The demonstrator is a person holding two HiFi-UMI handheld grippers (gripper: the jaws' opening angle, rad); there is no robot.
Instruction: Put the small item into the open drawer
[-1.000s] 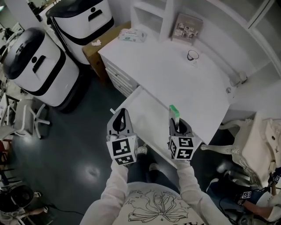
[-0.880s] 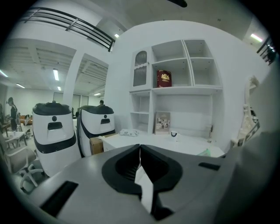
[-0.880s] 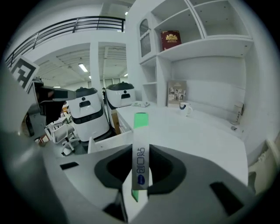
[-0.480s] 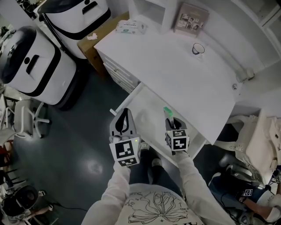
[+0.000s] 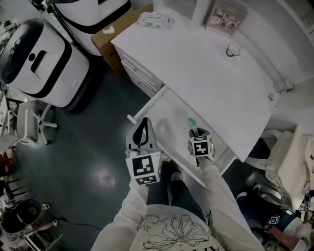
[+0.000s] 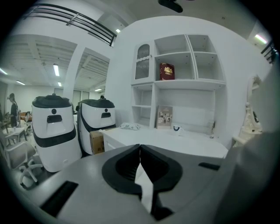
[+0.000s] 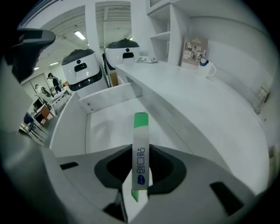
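Note:
The small item (image 5: 192, 122) is a slim white box with a green end. My right gripper (image 5: 195, 130) is shut on it and holds it upright over the right part of the open white drawer (image 5: 169, 113). In the right gripper view the box (image 7: 140, 127) stands between the jaws of this gripper (image 7: 141, 149), with the drawer's bare floor (image 7: 107, 129) beyond it. My left gripper (image 5: 143, 122) hovers at the drawer's front left corner. Its jaws are shut on nothing in the left gripper view (image 6: 140, 147).
The white desk top (image 5: 206, 73) carries a mug (image 5: 232, 50), a tissue pack (image 5: 155, 20) and a framed picture (image 5: 226, 14). Two white-and-black machines (image 5: 34, 61) and a cardboard box (image 5: 109, 38) stand left of the desk. A white chair (image 5: 287, 162) is at the right.
My right gripper has carried the box back from the desk's front edge and lower over the drawer. The left gripper has stayed by the drawer's front left corner.

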